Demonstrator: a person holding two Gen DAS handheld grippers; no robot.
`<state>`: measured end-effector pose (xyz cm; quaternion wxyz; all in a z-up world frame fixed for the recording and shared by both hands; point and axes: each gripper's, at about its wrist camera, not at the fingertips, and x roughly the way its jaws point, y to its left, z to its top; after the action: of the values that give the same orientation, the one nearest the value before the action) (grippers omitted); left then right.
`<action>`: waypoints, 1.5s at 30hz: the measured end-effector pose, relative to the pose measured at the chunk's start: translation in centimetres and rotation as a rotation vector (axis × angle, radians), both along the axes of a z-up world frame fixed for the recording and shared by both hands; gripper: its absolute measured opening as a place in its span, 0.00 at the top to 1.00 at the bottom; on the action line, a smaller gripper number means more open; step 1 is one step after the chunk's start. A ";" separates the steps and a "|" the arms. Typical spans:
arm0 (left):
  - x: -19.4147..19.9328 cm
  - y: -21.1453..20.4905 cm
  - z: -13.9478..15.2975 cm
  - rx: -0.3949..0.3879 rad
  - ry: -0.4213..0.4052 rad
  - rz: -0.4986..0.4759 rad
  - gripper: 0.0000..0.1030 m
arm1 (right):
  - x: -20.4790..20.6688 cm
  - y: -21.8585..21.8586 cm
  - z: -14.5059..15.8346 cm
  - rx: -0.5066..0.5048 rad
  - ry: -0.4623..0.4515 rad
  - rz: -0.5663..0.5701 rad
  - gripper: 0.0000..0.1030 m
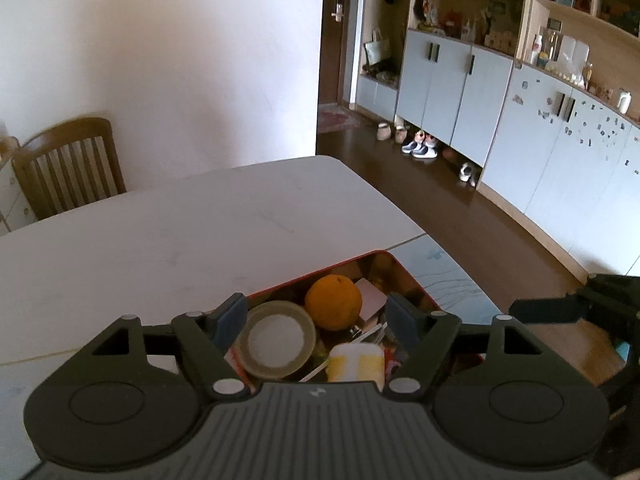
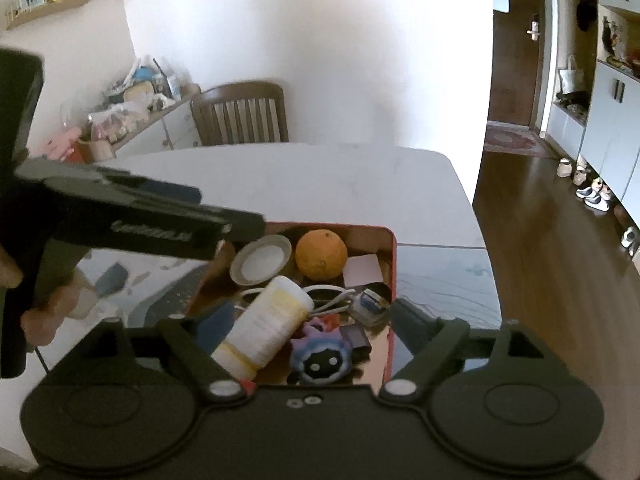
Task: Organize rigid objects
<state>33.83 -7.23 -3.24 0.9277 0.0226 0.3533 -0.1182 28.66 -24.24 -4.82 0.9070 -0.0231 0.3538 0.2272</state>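
Observation:
A red-rimmed tin [image 2: 394, 264] lies open on the white table [image 1: 200, 232]. Inside it are an orange [image 2: 320, 256], a roll of tape [image 2: 262, 260], a white and yellow bottle [image 2: 268, 324] on its side, a pink card [image 2: 362, 270], a white cable [image 2: 332, 300] and a blue plush toy [image 2: 318, 356]. My right gripper [image 2: 312, 320] hovers open over the tin's near end, above the bottle, its pads touching nothing. My left gripper [image 1: 316, 320] hangs open above the tape roll [image 1: 276, 344] and orange [image 1: 334, 302], holding nothing. In the right wrist view its dark body [image 2: 160, 216] crosses the tin's left side.
A wooden chair [image 1: 72, 164] stands at the table's far side. The table's right edge drops to a dark wood floor with shoes [image 1: 420, 146] and grey cabinets [image 1: 452, 96]. A cluttered sideboard [image 2: 132, 100] stands left. A hand [image 2: 40, 320] holds the left gripper's handle.

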 end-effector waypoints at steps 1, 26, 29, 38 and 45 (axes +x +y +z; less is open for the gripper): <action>-0.5 0.3 0.2 -0.005 -0.006 -0.006 0.26 | -0.3 0.0 0.1 0.006 -0.004 -0.008 0.13; -10.1 5.4 1.7 -0.072 -0.060 -0.007 0.00 | -7.5 2.3 2.5 0.118 -0.075 -0.215 0.00; -11.0 5.8 1.7 -0.066 -0.065 -0.005 0.00 | -8.2 2.8 2.7 0.129 -0.076 -0.229 0.00; -13.3 7.2 1.9 -0.094 -0.080 0.000 0.00 | -10.5 3.9 2.8 0.100 -0.108 -0.304 0.00; -14.4 7.3 2.0 -0.088 -0.085 0.027 0.00 | -12.0 4.4 2.5 0.083 -0.111 -0.371 0.00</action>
<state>19.39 0.07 -1.25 0.9435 -0.0181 0.3084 -0.1202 16.65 -19.81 -2.29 0.9516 0.0674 0.2917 0.0691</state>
